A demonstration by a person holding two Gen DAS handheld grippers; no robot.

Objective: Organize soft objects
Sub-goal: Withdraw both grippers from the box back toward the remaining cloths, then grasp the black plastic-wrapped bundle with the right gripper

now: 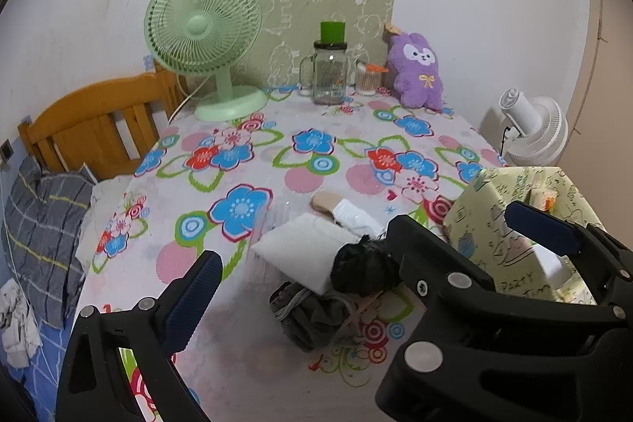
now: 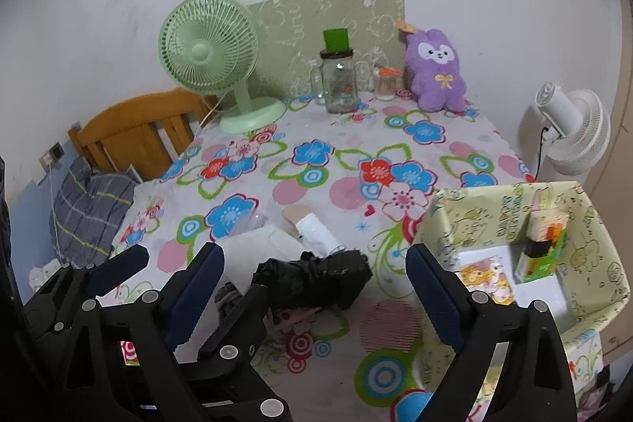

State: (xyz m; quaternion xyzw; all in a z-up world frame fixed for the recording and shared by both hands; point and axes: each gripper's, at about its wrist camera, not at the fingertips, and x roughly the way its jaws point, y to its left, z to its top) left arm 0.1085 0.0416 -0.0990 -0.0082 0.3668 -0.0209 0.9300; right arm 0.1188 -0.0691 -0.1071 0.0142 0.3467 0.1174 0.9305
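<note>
We hold the left gripper (image 1: 356, 252) low in the left wrist picture, with its two blue fingers spread wide and nothing between them that they pinch. We hold the right gripper (image 2: 316, 279) low in the right wrist picture, and its fingers are spread wide too, with nothing held. Just past our fingers, in the lower middle of both pictures, lies a small heap of soft things on the flowered tablecloth (image 1: 308, 145). There is a black bundle (image 2: 316, 281), a white pad (image 1: 304, 246) touching it, a grey cloth (image 1: 312, 317) with a string nearer to us, and a beige and white sock (image 1: 344, 210) just behind the pad. To the right of the heap stands a pale yellow box (image 2: 589, 252) with little drawings on it, and we see a few small packets inside it. Far back, in the upper middle, a purple plush bunny (image 2: 435, 74) sits up against the wall. Beside it are a small pot of sticks (image 2: 385, 84) and a glass jar (image 2: 338, 82) with a green cup (image 2: 335, 40) on top. A green fan (image 1: 205, 26) stands at the upper left. A white fan (image 2: 569, 129) is at the right edge, off the table. A wooden bed end (image 1: 95, 129) and a grey checked cloth (image 1: 43, 228) are at the left.
</note>
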